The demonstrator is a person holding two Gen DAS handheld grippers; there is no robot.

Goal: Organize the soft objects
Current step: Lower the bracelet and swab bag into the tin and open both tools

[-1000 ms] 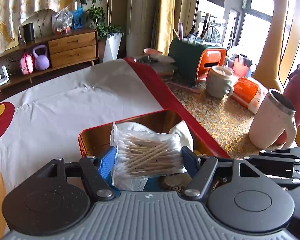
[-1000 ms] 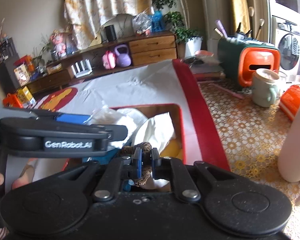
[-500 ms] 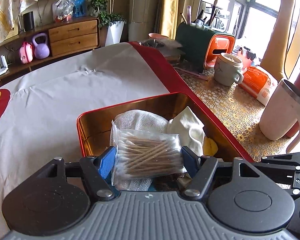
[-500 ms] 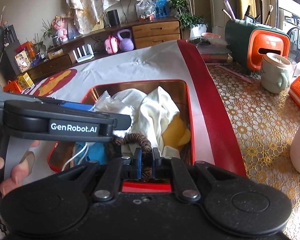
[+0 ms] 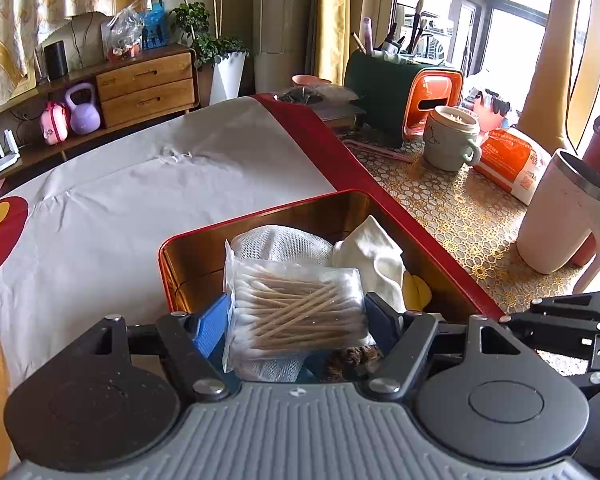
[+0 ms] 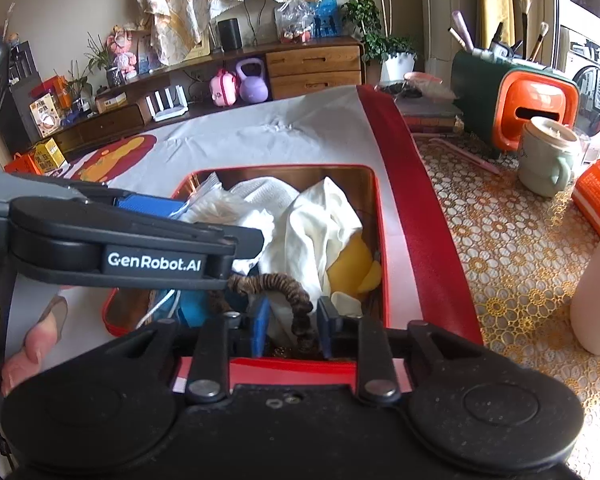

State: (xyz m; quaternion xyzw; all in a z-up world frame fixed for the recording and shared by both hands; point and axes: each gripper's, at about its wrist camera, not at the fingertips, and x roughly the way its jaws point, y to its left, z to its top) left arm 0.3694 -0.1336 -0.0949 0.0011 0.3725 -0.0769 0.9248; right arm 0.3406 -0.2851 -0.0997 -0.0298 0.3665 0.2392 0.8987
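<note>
We are holding the swab bag [image 5: 296,312] in the left claw [image 5: 298,316], its pads pressing both sides of the bag, just above the near end of the tin [image 5: 168,264]. In the right claw [image 6: 292,322] the jaws are opening around the brown scrunchie [image 6: 288,288]; the loop is lying between the pads, no longer pinched, and draping down into the tin's near end. Farther in, the tin is already carrying a white mesh cloth [image 5: 284,242], a cream cloth [image 6: 320,224] and something yellow [image 6: 352,268] at its right side. The tin is sitting on the desk, on a white sheet [image 5: 140,192] with a red border; to the right are a green mug [image 5: 450,140] and a white tumbler [image 5: 560,220].

We judge the scrunchie is being dropped off now. Next we should be lifting the right claw clear without snagging the loop, then lowering the swab bag into the tin and letting go.
</note>
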